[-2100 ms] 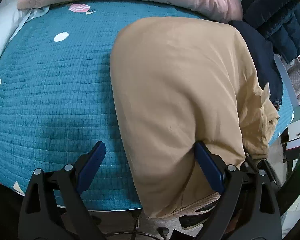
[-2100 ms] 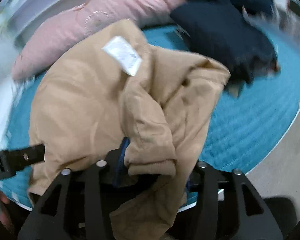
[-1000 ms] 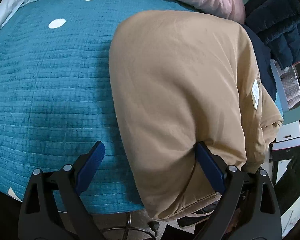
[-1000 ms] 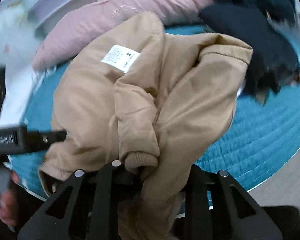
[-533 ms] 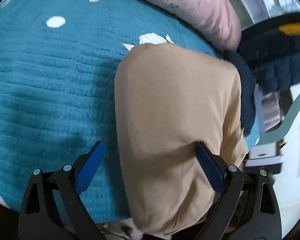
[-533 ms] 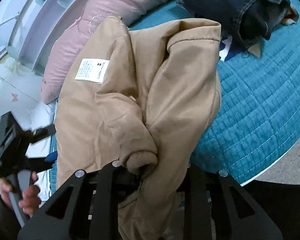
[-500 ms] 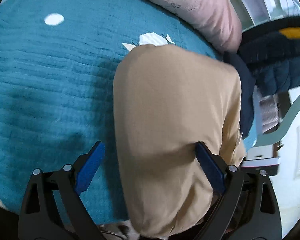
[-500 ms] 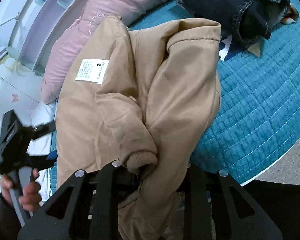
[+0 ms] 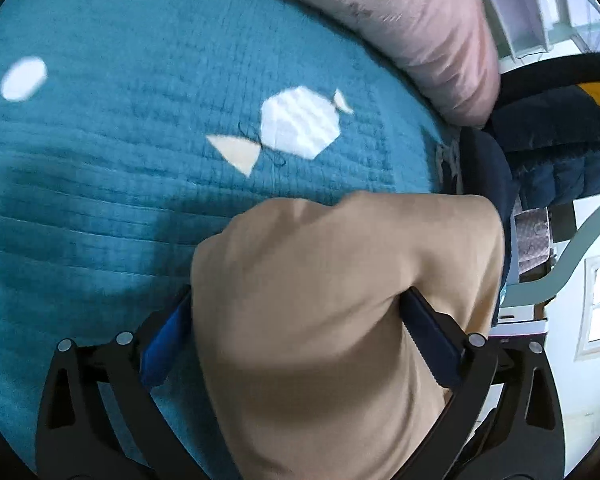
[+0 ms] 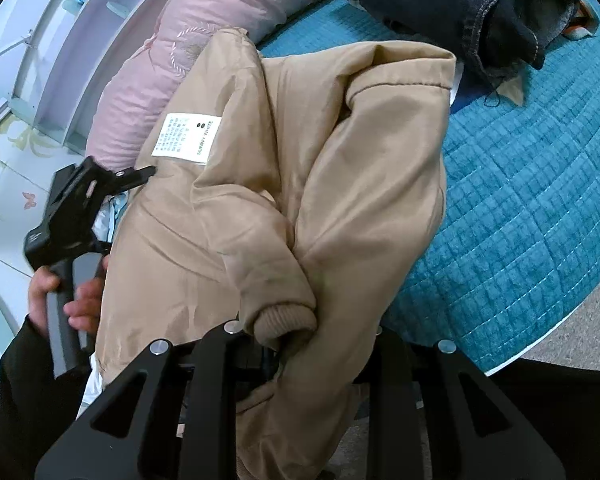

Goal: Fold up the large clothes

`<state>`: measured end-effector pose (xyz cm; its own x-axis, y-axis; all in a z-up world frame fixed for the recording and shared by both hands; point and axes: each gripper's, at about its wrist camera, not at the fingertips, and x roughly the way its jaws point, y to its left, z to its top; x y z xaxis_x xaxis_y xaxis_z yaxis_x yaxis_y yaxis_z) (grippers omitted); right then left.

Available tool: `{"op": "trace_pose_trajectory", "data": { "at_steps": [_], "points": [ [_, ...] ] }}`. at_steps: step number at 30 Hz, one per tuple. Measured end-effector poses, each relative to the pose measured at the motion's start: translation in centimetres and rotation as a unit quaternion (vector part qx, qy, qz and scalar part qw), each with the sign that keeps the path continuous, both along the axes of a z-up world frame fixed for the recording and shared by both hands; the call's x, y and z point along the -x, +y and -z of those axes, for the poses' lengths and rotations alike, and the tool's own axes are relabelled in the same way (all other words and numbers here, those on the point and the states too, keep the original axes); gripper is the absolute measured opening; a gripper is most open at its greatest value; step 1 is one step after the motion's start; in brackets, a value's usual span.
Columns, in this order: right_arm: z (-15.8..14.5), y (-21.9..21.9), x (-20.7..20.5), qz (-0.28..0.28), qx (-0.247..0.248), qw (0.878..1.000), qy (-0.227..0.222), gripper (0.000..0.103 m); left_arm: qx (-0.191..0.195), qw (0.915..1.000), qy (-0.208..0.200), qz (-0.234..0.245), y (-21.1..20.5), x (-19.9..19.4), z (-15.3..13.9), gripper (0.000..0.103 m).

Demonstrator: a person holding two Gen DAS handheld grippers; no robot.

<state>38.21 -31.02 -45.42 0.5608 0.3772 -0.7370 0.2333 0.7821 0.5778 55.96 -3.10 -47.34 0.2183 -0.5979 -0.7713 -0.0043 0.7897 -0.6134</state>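
While the tan jacket (image 10: pixel 340 184) lies bunched on the teal quilted bed (image 10: pixel 540 208), its lining and white care label (image 10: pixel 187 139) turned up, the sound move is to spread it flat before making any fold. The right tongs (image 10: pixel 296 344) are clamped on a gathered wad of cloth at the ribbed cuff (image 10: pixel 286 322), so that hand can act as the anchor. The left tongs (image 9: pixel 292 340) stand wide apart and are opening further, with the jacket's smooth outer side bulging between the blue pads (image 9: pixel 164 344); I cannot tell whether they press on it. Probably best to let that side take a single edge, not a thick roll, then draw it away from the pink pillow (image 9: pixel 420 32) and clear of the dark clothes (image 10: pixel 460 4) lying just beside the jacket, so nothing else gets dragged into the fold.
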Motion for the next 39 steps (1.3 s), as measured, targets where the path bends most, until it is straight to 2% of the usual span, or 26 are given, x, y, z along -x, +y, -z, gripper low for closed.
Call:
{"op": "trace_pose_trajectory", "data": {
  "at_steps": [2,4,6,9,11,16,20,22,25,28,32,37,39],
  "points": [
    [0.0,0.1,-0.2,-0.001,-0.002,1.0,0.0,0.021,0.006,1.0,0.0,0.001,-0.4,-0.3,0.5,0.098],
    [0.1,-0.1,-0.4,0.0,-0.011,1.0,0.001,0.021,0.002,0.9998,-0.017,0.009,-0.9,0.0,0.0,0.083],
    [0.0,-0.2,-0.6,0.0,-0.021,1.0,0.001,0.021,-0.008,0.9987,-0.042,0.029,-1.5,0.3,-0.8,0.06],
    [-0.8,-0.1,-0.6,-0.007,-0.011,1.0,-0.011,0.02,-0.01,0.9965,-0.074,0.037,-1.5,1.2,-2.5,0.044],
    [-1.6,0.1,-0.5,-0.017,-0.004,1.0,-0.021,0.019,-0.008,0.9937,-0.103,0.043,-1.3,1.9,-4.1,0.041],
    [-4.8,-0.3,-0.3,-0.028,-0.004,0.998,-0.052,0.019,0.012,0.9832,-0.17,0.065,-1.7,3.0,-10.3,0.04],
    [-8.8,-2.5,-0.6,-0.018,-0.001,0.996,-0.085,0.019,0.028,0.9752,-0.205,0.08,-3.6,2.6,-14.9,0.04],
    [-10.7,-4.4,-1.1,-0.01,0.0,0.995,-0.103,0.019,0.043,0.9724,-0.212,0.087,-5.2,1.6,-16.8,0.04],
    [-13.1,-8.2,-2.0,0.012,0.008,0.992,-0.124,0.019,0.056,0.965,-0.231,0.112,-10.0,-0.7,-19.2,0.04],
    [-14.6,-12.7,-3.1,0.042,0.02,0.99,-0.136,0.019,0.066,0.9587,-0.24,0.137,-15.5,-3.0,-20.4,0.04],
    [-15.6,-17.9,-4.4,0.073,0.038,0.985,-0.151,0.019,0.076,0.9522,-0.243,0.168,-22.4,-6.7,-20.6,0.041],
    [-13.9,-23.8,-6.7,0.119,0.012,0.982,-0.149,0.019,0.067,0.948,-0.243,0.195,-30.7,-11.2,-19.8,0.042],
    [-12.3,-25.9,-7.6,0.138,-0.001,0.981,-0.139,0.02,0.065,0.9507,-0.234,0.193,-32.6,-12.1,-18.7,0.045]
  ]
}}
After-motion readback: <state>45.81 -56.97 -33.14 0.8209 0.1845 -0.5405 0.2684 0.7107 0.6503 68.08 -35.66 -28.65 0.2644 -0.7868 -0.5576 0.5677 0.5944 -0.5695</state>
